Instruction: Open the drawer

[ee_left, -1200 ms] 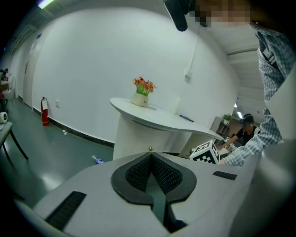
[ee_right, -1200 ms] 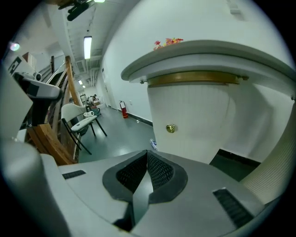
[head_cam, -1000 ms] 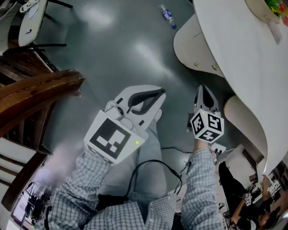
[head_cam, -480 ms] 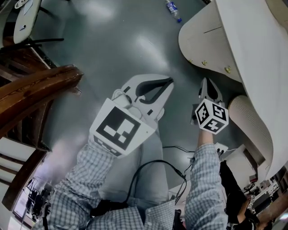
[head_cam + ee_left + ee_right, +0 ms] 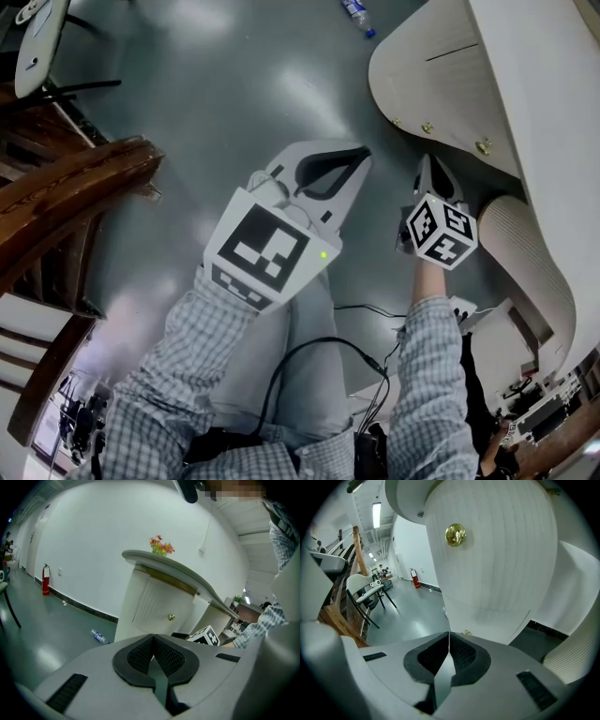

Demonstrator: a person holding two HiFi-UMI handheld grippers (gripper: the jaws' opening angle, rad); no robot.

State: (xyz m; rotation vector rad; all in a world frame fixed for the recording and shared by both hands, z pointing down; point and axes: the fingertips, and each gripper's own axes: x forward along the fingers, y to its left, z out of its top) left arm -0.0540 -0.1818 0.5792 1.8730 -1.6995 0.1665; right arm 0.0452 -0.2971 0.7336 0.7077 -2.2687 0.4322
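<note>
The right gripper (image 5: 449,638), jaws together and empty, faces a white drawer (image 5: 501,578); its knob (image 5: 455,535) sits above, apart.

We counted two grippers, the left gripper (image 5: 359,156) and the right gripper (image 5: 427,162), three brass knobs (image 5: 397,123) (image 5: 427,128) (image 5: 484,147), one bottle (image 5: 359,19), one fire extinguisher (image 5: 45,579) and one flower bunch (image 5: 161,546).

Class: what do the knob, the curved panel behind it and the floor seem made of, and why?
Knob: probably polished brass-coloured metal; it is gold and glints. Curved panel: likely white-painted wood, matt, with fine vertical grooves. Floor: a smooth glossy grey coating or vinyl; it reflects lights.
</note>
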